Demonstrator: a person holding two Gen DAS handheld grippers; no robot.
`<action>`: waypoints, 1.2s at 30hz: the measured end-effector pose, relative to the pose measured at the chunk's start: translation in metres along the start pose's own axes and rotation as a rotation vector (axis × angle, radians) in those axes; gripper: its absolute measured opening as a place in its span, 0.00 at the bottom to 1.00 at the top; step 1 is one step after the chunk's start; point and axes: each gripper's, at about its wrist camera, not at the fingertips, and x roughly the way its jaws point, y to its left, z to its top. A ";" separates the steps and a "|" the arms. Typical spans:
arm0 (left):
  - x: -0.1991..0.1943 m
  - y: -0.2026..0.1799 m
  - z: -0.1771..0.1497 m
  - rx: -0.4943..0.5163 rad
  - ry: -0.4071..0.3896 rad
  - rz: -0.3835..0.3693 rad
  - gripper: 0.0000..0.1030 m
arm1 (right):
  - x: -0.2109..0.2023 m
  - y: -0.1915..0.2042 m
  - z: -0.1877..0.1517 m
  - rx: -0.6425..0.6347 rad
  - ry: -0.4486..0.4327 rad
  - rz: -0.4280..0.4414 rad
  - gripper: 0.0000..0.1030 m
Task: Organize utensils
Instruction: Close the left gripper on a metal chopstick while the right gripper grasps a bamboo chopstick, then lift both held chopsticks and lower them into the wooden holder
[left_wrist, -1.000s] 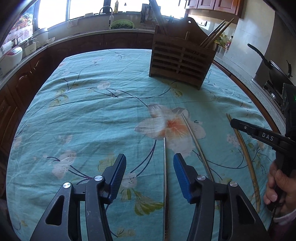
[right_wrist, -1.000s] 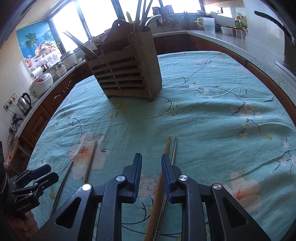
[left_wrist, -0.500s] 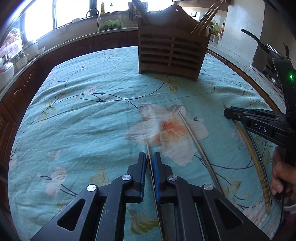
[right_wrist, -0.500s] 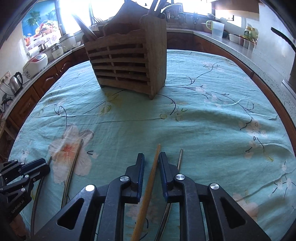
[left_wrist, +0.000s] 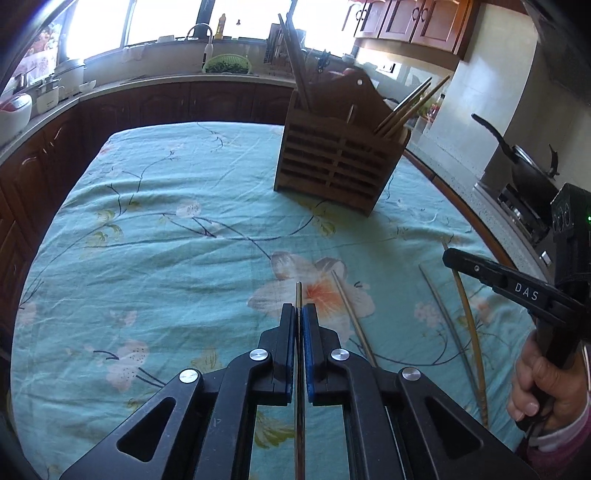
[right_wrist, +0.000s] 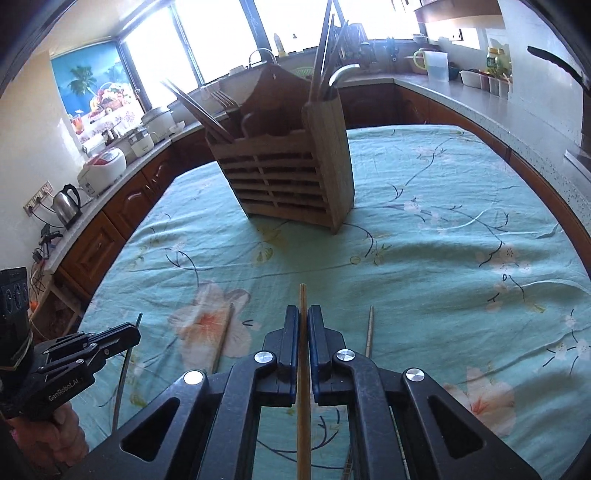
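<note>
Now | left claw (left_wrist: 299, 314) clamps metal chopstick (left_wrist: 299, 291) | lengthwise, tip pointing forward

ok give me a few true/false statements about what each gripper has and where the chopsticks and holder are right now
1. The left gripper is shut on a metal chopstick. True.
2. The right gripper is open and holds nothing. False: it is shut on a wooden chopstick.
3. The wooden utensil holder lies tipped over on the tablecloth. False: it stands upright.
4. Utensils already stand in the holder. True.
5. No chopsticks remain on the tablecloth. False: a loose chopstick lies by the left gripper, and another loose chopstick lies by the right gripper.
</note>
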 end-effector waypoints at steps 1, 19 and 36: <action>-0.008 0.001 0.001 -0.002 -0.016 -0.006 0.02 | -0.007 0.002 0.002 0.001 -0.017 0.010 0.05; -0.110 0.002 0.027 0.013 -0.252 -0.079 0.02 | -0.104 0.016 0.050 -0.015 -0.283 0.061 0.05; -0.114 0.006 0.033 0.011 -0.286 -0.069 0.02 | -0.110 0.015 0.056 -0.015 -0.311 0.055 0.05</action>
